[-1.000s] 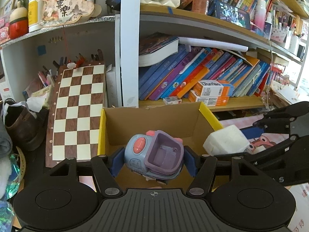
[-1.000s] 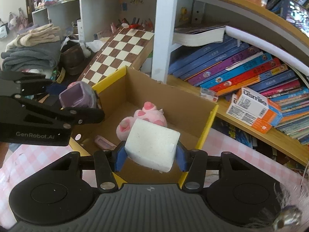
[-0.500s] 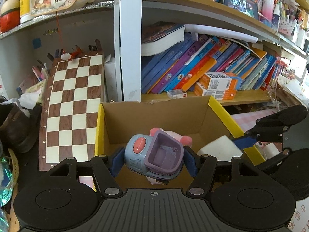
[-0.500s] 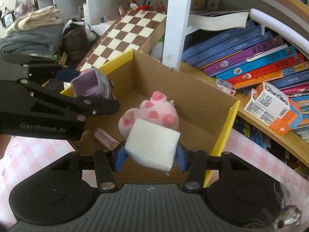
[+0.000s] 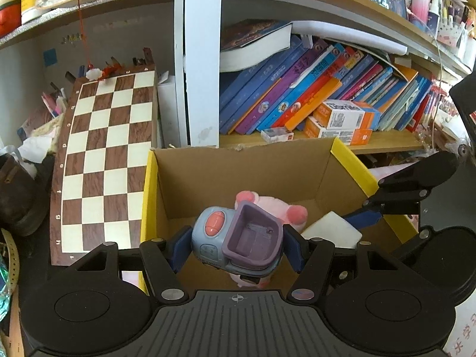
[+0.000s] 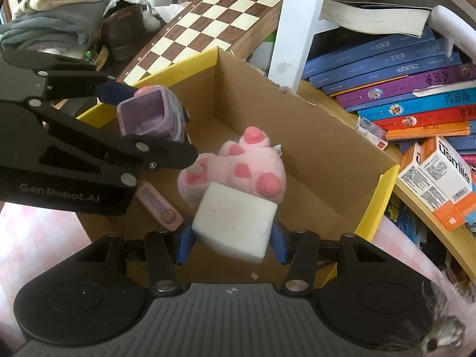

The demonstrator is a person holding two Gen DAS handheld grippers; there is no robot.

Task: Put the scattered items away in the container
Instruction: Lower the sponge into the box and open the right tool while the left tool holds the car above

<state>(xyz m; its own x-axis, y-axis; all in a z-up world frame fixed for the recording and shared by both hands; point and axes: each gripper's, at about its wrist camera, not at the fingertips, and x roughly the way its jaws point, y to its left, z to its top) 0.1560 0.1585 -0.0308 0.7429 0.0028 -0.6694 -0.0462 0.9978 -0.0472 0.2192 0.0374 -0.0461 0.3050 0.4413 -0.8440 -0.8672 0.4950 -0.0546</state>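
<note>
A cardboard box (image 5: 247, 172) (image 6: 321, 154) with yellow-edged flaps stands open below both grippers. My left gripper (image 5: 236, 245) (image 6: 139, 119) is shut on a blue and purple toy truck (image 5: 238, 238) (image 6: 148, 113), held over the box's left part. My right gripper (image 6: 233, 233) (image 5: 354, 223) is shut on a white foam block (image 6: 235, 220) (image 5: 330, 229), hanging over the box's near right part. Inside the box lie a pink plush toy (image 6: 238, 166) (image 5: 279, 205) and a small pink flat case (image 6: 159, 205).
A chessboard (image 5: 104, 154) (image 6: 214, 20) leans left of the box. Behind it stands a bookshelf with slanted books (image 5: 312, 89) (image 6: 401, 89) and orange-white cartons (image 5: 342, 119) (image 6: 440, 178). Folded clothes (image 6: 53, 12) and a brown bag (image 6: 125, 29) lie at far left. A pink checked cloth (image 6: 35, 238) covers the table.
Both grippers have sunk and moved forward over the box, each keeping its load. The foam block now hangs inside the box's outline, close above the plush toy.
</note>
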